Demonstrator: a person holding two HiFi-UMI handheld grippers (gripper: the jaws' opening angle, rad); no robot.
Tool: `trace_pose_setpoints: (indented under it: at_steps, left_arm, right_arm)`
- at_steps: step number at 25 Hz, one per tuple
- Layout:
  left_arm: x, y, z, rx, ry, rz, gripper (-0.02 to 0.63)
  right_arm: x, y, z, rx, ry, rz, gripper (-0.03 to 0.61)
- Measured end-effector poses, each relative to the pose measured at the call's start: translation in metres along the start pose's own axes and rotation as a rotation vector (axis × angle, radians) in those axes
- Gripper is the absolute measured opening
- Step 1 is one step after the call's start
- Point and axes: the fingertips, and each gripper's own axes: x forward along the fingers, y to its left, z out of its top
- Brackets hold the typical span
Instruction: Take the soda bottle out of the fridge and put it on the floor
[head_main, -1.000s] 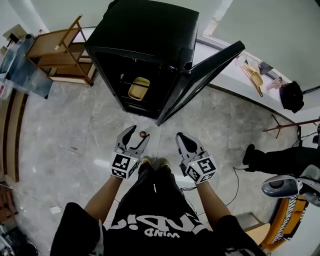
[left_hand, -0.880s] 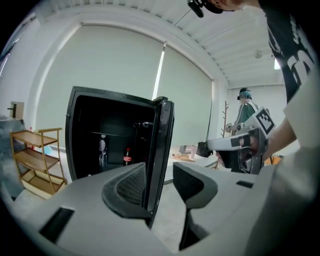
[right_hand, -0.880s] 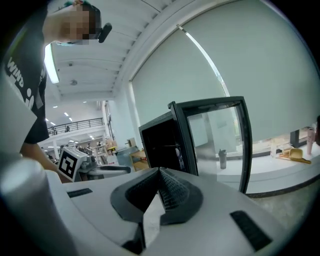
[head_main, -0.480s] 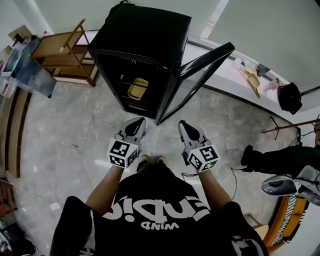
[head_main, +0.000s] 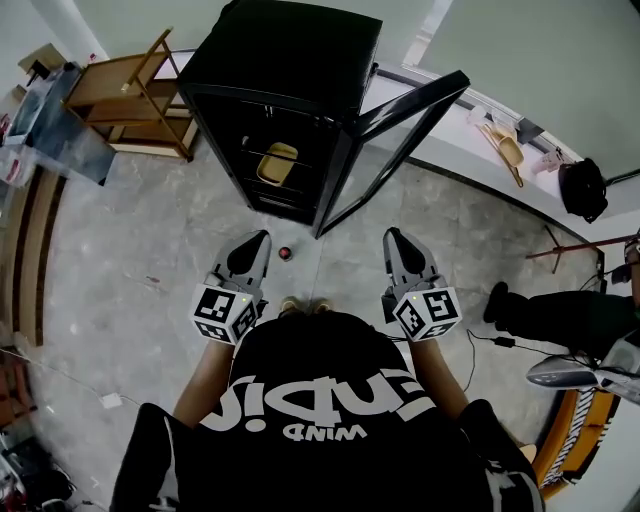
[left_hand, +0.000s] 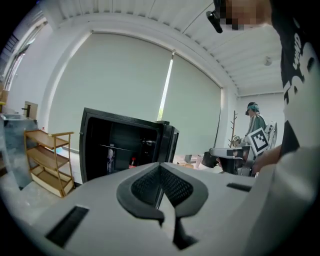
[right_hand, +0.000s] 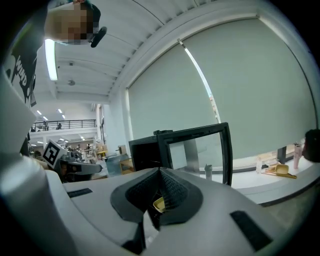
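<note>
As seen from above, soda bottle (head_main: 285, 252): on the grey floor (head_main: 130, 290), red cap facing up, outside the fridge and just in front of its open front; between the two tools, nearer the left one, touching neither.
Fridge (head_main: 290, 60): black, upright, dark inside, with a wire shelf across the opening.
Fridge door (head_main: 400, 130): swung wide open toward the right.
Yellow container (head_main: 278, 162): resting on the wire shelf inside the fridge.
Left tool (head_main: 256, 242): shut tight, pads pressed flat together, gripping nothing; held low over the floor, tips aimed at the fridge.
Right tool (head_main: 393, 238): closed as well, pads meeting at the tip, holding nothing; level with the left one, well apart from it, tips aimed toward the open door.
Shoes (head_main: 305, 305): tan toes on the floor between the tools, just behind the bottle.
Wooden rack (head_main: 120, 95): left of the fridge, close beside it.
White bench (head_main: 450, 150): behind the open door, carrying a tan scoop-like item (head_main: 508, 152).
Black bag (head_main: 583, 190): near the far right end of that bench.
Second person (head_main: 555, 320): dark-clothed legs low at the right, well apart from bottle and fridge.
</note>
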Motion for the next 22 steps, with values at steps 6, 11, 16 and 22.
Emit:
trace_pose_setpoints:
  at_steps: [6,11,16,22]
  left_arm:
    - [-0.003,0.013,0.0,0.024,-0.056,0.081,0.008]
    - [-0.003,0.02,-0.005,0.053,-0.092,0.112,0.007]
    - [-0.004,0.017,-0.011,0.039,-0.1,0.124,0.008]
    - [-0.006,0.015,-0.011,0.024,-0.107,0.134,0.008]
  right_arm:
    - [0.008,0.007,-0.009,-0.04,-0.003,0.02,0.023]
    - [0.018,0.02,-0.024,-0.068,0.014,0.071,0.023]
    - [0.019,0.026,-0.028,-0.066,0.016,0.074,0.023]
    - [0.012,0.019,-0.027,-0.064,-0.004,0.018,0.023]
